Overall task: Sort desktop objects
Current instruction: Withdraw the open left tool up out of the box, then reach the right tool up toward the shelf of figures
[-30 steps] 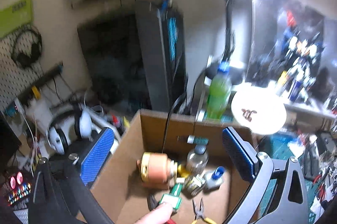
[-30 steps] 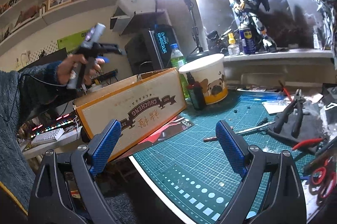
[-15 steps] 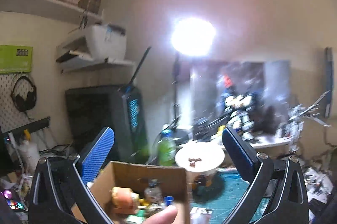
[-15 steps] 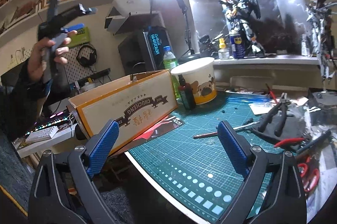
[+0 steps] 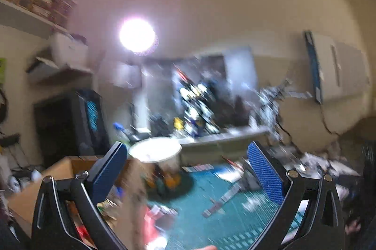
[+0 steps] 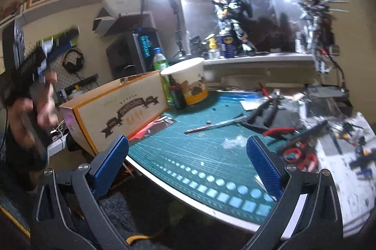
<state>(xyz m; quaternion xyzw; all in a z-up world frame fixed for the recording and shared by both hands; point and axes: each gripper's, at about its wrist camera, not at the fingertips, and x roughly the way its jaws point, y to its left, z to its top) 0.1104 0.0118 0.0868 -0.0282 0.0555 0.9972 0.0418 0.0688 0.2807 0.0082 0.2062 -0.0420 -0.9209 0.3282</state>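
Observation:
A cardboard box (image 6: 122,106) stands at the left end of the green cutting mat (image 6: 199,144); in the blurred left wrist view its open top (image 5: 58,170) holds small items. Loose tools lie on the mat: a long thin file (image 6: 216,125), black pliers (image 6: 265,111), red-handled cutters (image 6: 279,131) and red scissors (image 6: 300,156). My right gripper (image 6: 188,167) is open and empty, low at the desk's front edge. My left gripper (image 5: 188,172) is open and empty, held high left of the box; it shows in the right wrist view (image 6: 44,57).
A white paper tub (image 6: 188,80) with a dark bottle (image 6: 177,95) and a green drink bottle (image 6: 161,66) stands behind the box. A shelf (image 6: 258,57) with model robots and cans runs along the back. Clutter fills the desk's right end (image 6: 340,132).
My left gripper has tilted up and swung right, from looking down into the box to looking across the desk. My right gripper has shifted slightly right, staying open.

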